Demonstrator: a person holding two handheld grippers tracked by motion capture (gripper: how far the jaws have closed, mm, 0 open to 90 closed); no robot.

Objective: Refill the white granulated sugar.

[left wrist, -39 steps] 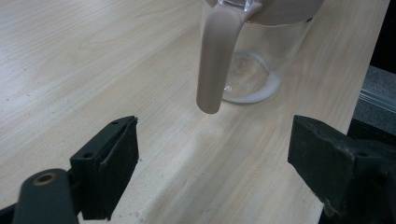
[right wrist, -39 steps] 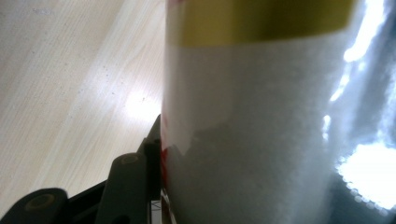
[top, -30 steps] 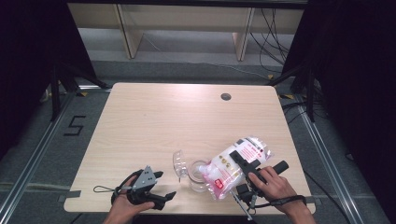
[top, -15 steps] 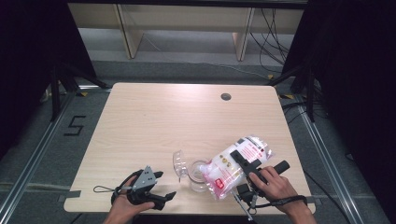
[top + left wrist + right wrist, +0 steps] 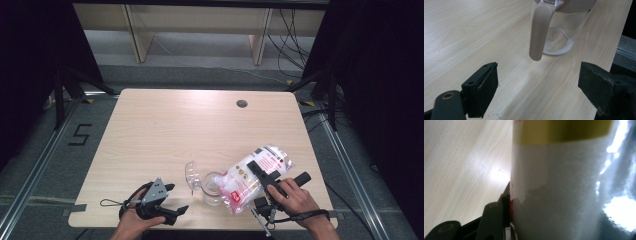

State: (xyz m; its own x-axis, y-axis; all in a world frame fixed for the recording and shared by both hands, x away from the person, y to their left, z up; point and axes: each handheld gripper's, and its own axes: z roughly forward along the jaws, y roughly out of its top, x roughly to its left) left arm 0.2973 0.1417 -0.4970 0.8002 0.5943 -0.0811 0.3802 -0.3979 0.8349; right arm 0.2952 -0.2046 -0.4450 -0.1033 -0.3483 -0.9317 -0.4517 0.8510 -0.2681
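Pale wood grain covers the table (image 5: 165,130), which fills the middle of the high view. At its lower left, a hand holds the left gripper (image 5: 172,200) low over the near edge, jaws spread wide with nothing between them. In the left gripper view those jaws frame bare wood, and the clear jug (image 5: 559,27) stands beyond them at the upper centre, its beige handle (image 5: 539,32) turned toward the camera. In the high view the jug (image 5: 212,192) sits lower centre with its clear lid (image 5: 191,174) flipped open to the left. Right of it, the right gripper (image 5: 260,172) pinches a white plastic bag (image 5: 250,177), tilted with its lower end at the jug's mouth. A round hole (image 5: 242,103) marks the table's upper right.
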